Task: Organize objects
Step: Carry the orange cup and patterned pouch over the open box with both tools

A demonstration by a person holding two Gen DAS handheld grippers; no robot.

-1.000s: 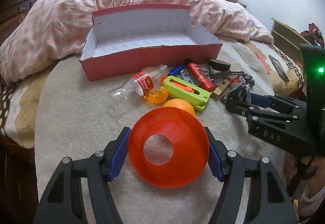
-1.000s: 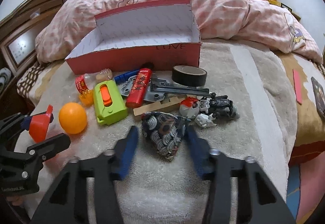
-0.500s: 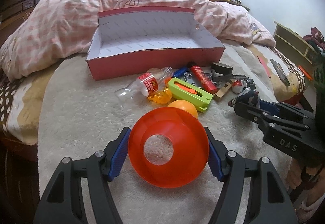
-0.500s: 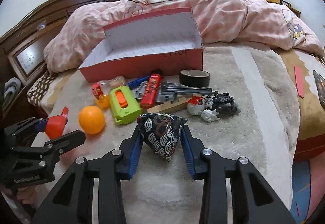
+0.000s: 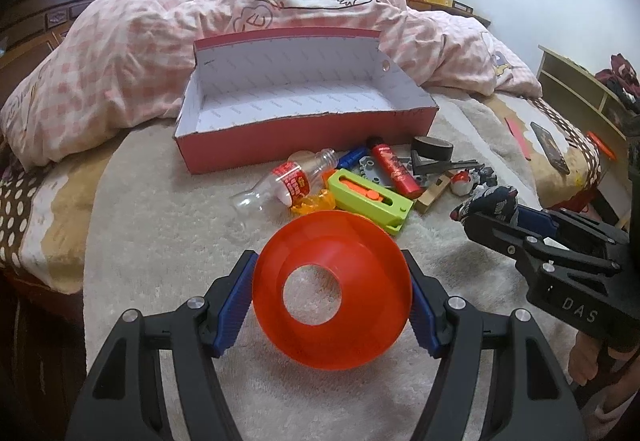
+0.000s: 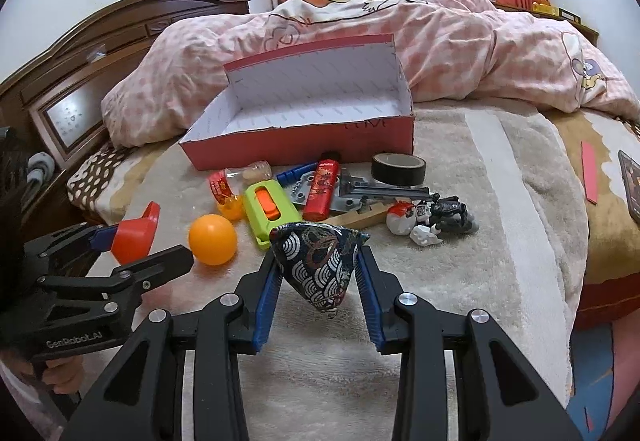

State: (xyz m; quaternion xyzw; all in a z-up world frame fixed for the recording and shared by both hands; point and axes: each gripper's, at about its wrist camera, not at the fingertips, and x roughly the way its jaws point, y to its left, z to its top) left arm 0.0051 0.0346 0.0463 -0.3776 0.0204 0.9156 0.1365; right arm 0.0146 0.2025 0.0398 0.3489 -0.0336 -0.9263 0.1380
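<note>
Left claw (image 5: 332, 295): nearest in its own view, jaws spread wide and pressed on the rim of the orange funnel (image 5: 332, 289), mouth facing the camera; a grip across the widest part keeps the cone from slipping.
Right claw (image 6: 318, 273): its jaws have just been closing and now pinch the dark patterned pouch (image 6: 318, 261) at both sides, point hanging down, clear of the blanket (image 6: 520, 241); I judge soft cloth needs a narrow squeeze like this.
Orange ball (image 6: 212, 239): loose on the blanket, just beyond the left claw, apart from both claws.
Clutter row: green cutter (image 5: 370, 199), clear bottle (image 5: 280, 185), red tube (image 5: 394, 169), black tape roll (image 6: 398, 169) and a small figure (image 6: 432, 217) lie bunched just in front of the box, probably waiting their turn.
Red box (image 5: 304, 145): open, nothing inside that I can see, long side facing the claws; likely where funnel and pouch go.
Quilt (image 5: 120, 53): heaped behind the box.
</note>
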